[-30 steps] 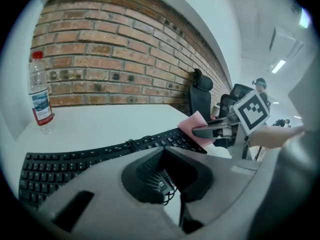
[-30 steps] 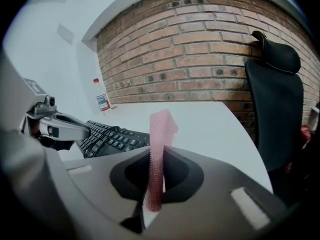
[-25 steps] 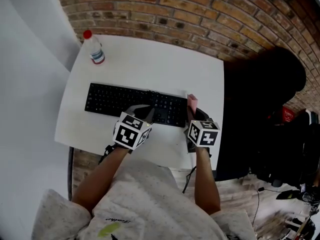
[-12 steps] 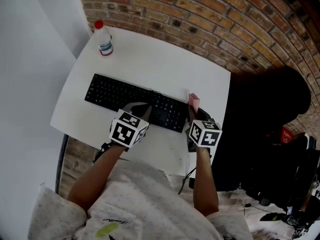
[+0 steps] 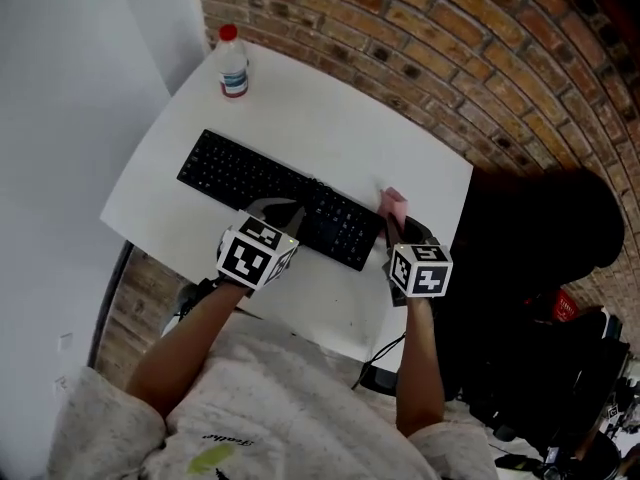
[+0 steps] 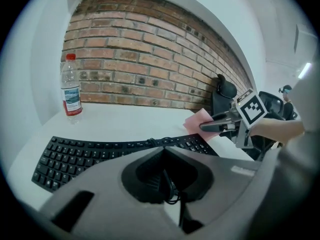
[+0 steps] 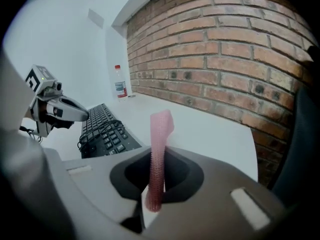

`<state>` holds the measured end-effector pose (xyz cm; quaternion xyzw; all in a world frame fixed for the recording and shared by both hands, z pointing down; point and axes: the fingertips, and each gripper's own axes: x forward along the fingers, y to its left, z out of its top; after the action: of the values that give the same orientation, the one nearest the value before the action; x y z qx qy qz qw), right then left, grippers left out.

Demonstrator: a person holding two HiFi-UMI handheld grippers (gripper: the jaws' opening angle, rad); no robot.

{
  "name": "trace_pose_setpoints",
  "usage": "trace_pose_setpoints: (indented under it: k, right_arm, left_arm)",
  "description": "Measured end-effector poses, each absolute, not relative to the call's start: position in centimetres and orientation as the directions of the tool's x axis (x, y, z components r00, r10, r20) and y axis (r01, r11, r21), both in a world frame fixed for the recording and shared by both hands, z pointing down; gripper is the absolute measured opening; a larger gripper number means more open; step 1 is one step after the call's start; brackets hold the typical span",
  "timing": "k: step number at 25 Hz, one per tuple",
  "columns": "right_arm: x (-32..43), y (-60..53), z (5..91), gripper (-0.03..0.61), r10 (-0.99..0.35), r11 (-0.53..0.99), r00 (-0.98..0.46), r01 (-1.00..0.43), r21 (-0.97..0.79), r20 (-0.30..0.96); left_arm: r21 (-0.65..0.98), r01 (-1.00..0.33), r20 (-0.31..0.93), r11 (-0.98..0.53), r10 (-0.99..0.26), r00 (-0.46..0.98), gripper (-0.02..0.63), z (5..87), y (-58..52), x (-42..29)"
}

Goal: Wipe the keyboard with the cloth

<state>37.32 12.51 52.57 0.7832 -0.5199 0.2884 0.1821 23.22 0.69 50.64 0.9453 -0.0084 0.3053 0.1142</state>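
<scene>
A black keyboard lies across the white table, with a coiled cable on its back edge. My right gripper is at the keyboard's right end, shut on a pink cloth. In the right gripper view the cloth stands upright between the jaws of the right gripper. My left gripper hovers over the keyboard's front edge, right of its middle, and looks shut with nothing in it. In the left gripper view the left gripper points over the keys toward the cloth.
A clear water bottle with a red cap stands at the table's far left corner. A brick wall runs behind the table. A dark chair sits off the table's right edge. A white wall lies to the left.
The head view has swung, so the table sits further right and more tilted in the picture. Both grippers stay in nearly the same places at the keyboard, and the cloth is still held.
</scene>
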Motion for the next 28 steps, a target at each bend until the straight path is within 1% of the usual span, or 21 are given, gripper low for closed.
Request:
trace_pose_setpoints:
  k: [3,7,14,23,28]
  right_arm:
    - [37.8,12.3,52.4,0.025,-0.702,-0.316,0.259,-0.948,0.036,0.663]
    - [37.3,11.8,52.8,0.024,-0.676,-0.174,0.185,-0.981,0.089,0.713]
    - [35.4,10.2,54.0,0.023,-0.602,0.028,0.075,-0.993,0.116,0.795]
    - [33.9,7.3,53.6,0.024,-0.572,0.112,0.016,-0.989,0.097,0.82]
    - [32.5,5.2,53.7,0.024,-0.583,0.075,-0.054,-0.997,-0.012,0.811]
  left_arm:
    - [0.201,-0.12,0.588,-0.972,0.022,0.808,-0.005,50.7,-0.3,22.4]
    - [0.199,-0.16,0.591,-0.967,-0.011,0.807,-0.005,50.6,-1.4,21.0]
    - [0.219,-0.196,0.585,-0.956,-0.032,0.81,-0.006,50.7,-2.7,19.5]
    - [0.238,-0.223,0.572,-0.945,-0.049,0.819,-0.005,50.7,-4.7,18.3]
    - [0.249,-0.249,0.565,-0.936,-0.068,0.823,-0.005,50.5,-6.8,17.7]
